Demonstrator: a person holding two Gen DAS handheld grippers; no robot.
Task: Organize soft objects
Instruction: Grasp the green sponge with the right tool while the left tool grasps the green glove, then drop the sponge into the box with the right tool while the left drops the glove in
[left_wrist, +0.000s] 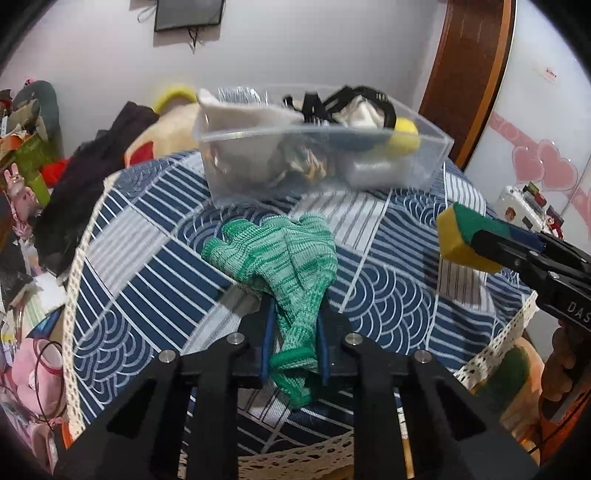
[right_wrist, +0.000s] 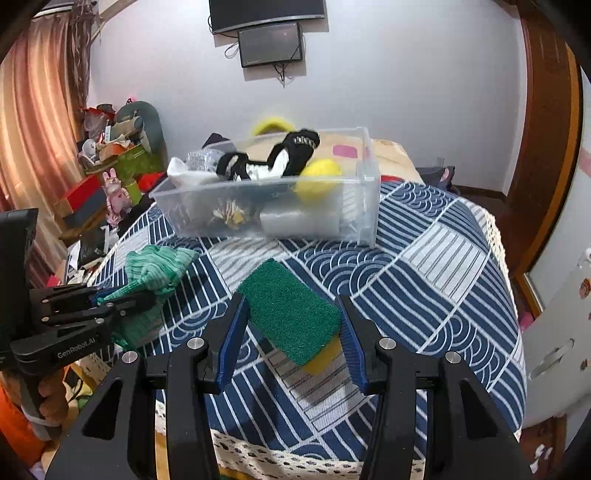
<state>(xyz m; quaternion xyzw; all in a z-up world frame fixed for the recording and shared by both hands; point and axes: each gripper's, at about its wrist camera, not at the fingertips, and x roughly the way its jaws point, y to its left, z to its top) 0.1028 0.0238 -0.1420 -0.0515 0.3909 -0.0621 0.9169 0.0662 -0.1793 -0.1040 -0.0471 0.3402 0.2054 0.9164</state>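
Left tongs (left_wrist: 293, 332) pinch a mottled green knit glove (left_wrist: 284, 258); right tongs (right_wrist: 291, 332) clamp a green-topped yellow sponge (right_wrist: 291, 310).

Both wrist cameras are looking forward from the near edge of the tabletop (left_wrist: 388, 295) toward the clear bin (left_wrist: 321, 155) at its far edge, sitting low and close; the left is viewing from the left, the right from the right, each catching the other gripper

Home bedroom: wall-mounted screen (right_wrist: 266, 13) far centre, peach curtain (right_wrist: 35, 122) far left, plush toys (left_wrist: 35, 373) at left, heart-decorated wardrobe door (left_wrist: 532, 162) right, blue patterned tablecloth (right_wrist: 436, 266) with lace edging.
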